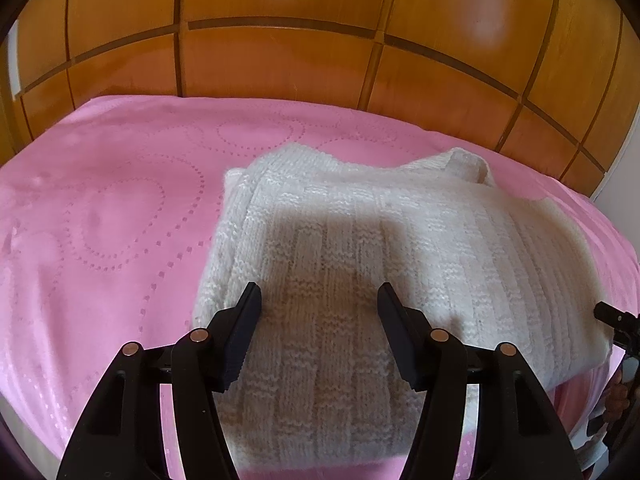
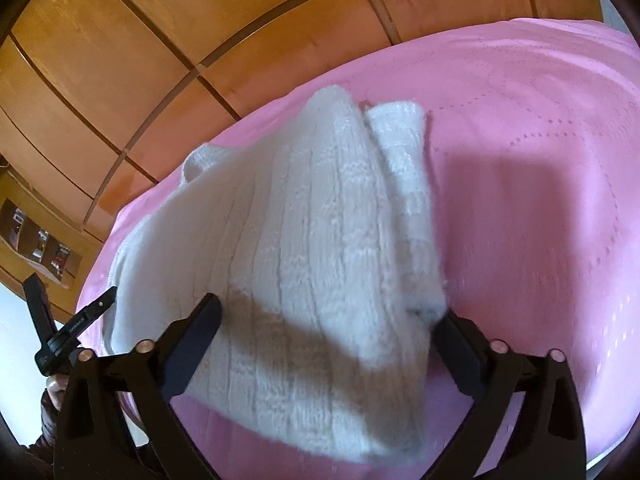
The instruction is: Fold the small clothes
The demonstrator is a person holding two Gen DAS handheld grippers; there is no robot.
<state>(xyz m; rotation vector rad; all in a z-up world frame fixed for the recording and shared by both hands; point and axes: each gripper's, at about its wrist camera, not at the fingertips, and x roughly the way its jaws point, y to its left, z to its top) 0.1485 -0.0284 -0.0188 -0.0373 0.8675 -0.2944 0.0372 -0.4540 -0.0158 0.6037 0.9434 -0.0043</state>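
Observation:
A white knitted sweater lies folded on a pink bedspread. My left gripper hovers over the sweater's near left part, open, its two fingers apart with only the knit beneath them. In the right wrist view the sweater looks blurred and runs down between the fingers of my right gripper. Those jaws stand wide, and a folded edge of the knit hides the right fingertip. I see no pad pressing on the cloth. The left gripper shows at that view's left edge.
Wooden wardrobe panels rise right behind the bed's far edge. The pink bedspread spreads wide beside the sweater. A hand holds the left gripper. A shelf with small items sits at far left.

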